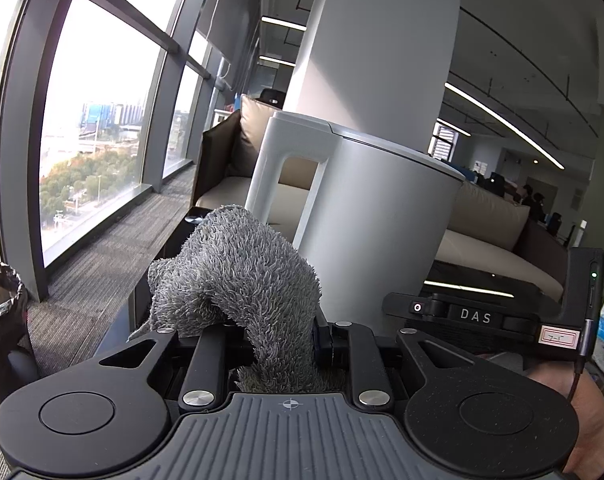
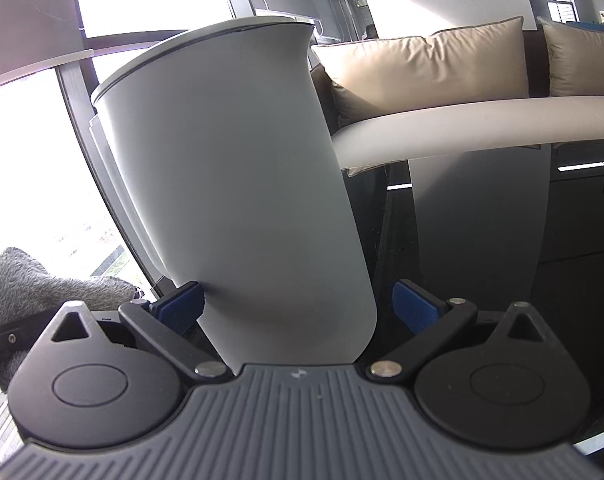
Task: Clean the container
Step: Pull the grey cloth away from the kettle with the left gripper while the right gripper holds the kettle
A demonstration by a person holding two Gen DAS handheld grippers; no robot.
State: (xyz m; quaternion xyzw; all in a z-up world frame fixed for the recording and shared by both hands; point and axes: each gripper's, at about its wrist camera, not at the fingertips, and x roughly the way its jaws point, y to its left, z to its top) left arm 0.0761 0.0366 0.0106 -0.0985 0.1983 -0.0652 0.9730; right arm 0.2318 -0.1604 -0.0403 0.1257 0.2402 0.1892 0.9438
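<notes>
Clearly, container (image 2: 238, 184) matte grey (lidded).

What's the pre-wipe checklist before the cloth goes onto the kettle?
1. Left gripper clamped on the grey cloth: ok.
2. Cloth bulk ahead of the fingers, free to wipe: ok.
3. Right gripper around the kettle base: left pad touches, right pad stands off: not ok.
4. Kettle lid shut: ok.
5. Kettle upright: cannot tell; it leans in the right wrist view.
6. Cloth touching kettle: not ok, still short.
</notes>
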